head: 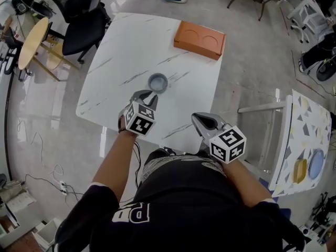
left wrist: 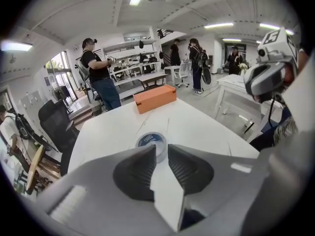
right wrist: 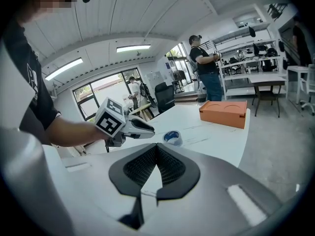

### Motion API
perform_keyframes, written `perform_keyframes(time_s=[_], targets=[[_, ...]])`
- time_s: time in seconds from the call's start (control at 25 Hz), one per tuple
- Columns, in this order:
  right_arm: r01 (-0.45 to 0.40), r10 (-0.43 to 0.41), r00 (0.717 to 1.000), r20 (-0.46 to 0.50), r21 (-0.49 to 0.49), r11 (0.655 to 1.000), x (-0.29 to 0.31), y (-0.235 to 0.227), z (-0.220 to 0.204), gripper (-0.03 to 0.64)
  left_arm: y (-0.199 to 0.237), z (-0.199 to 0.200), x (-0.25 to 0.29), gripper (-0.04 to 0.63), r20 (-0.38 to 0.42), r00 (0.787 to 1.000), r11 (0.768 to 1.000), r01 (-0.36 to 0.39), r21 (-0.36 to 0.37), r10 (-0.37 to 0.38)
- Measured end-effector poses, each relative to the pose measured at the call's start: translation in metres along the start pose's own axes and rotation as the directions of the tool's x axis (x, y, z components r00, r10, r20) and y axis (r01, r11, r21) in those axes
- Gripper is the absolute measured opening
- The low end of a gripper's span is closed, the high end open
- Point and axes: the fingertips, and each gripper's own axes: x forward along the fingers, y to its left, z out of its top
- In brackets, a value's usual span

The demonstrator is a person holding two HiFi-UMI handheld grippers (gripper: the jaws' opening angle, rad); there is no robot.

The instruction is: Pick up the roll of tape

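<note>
The left tool [head: 148, 94] [left wrist: 162, 149] hangs over the near half of the bench [head: 131, 41], its two jaws spread by a narrow gap with nothing between them. The roll of tape [head: 157, 82] [left wrist: 151, 140] [right wrist: 172, 137] lies flat just beyond the tips, near the middle of the white marbled top. From the right gripper view a small strip of bare bench shows between the tips and the roll, so they are close but apart.

The right tool [head: 198, 118] [right wrist: 156, 149] sits by the bench's near edge, to the right of the left one, with its jaws pressed together and empty. It is well apart from the roll.

Bare bench surrounds the roll on every side. The only other thing on top is an orange box [head: 199, 39] [left wrist: 154, 98] [right wrist: 224, 113] with two round hollows in its lid. It lies at the far right corner, close along the far edge and well apart from the roll.

Off the far left corner stands a black office chair [head: 79, 20], and beyond it a round wooden table [head: 32, 42]. A white frame [head: 262, 109] stands just beside the bench's right edge.
</note>
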Motion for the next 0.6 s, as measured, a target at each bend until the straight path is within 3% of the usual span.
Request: perform_keyframes(time_s=[0.6], targets=[[0.001, -0.001, 1.000, -0.019, 0.030, 1.000, -0.004, -0.014, -0.007, -0.003, -0.010, -0.004, 0.069, 0.150, -0.151, 0.987, 0.992, 0.077, 0.098, -0.061]])
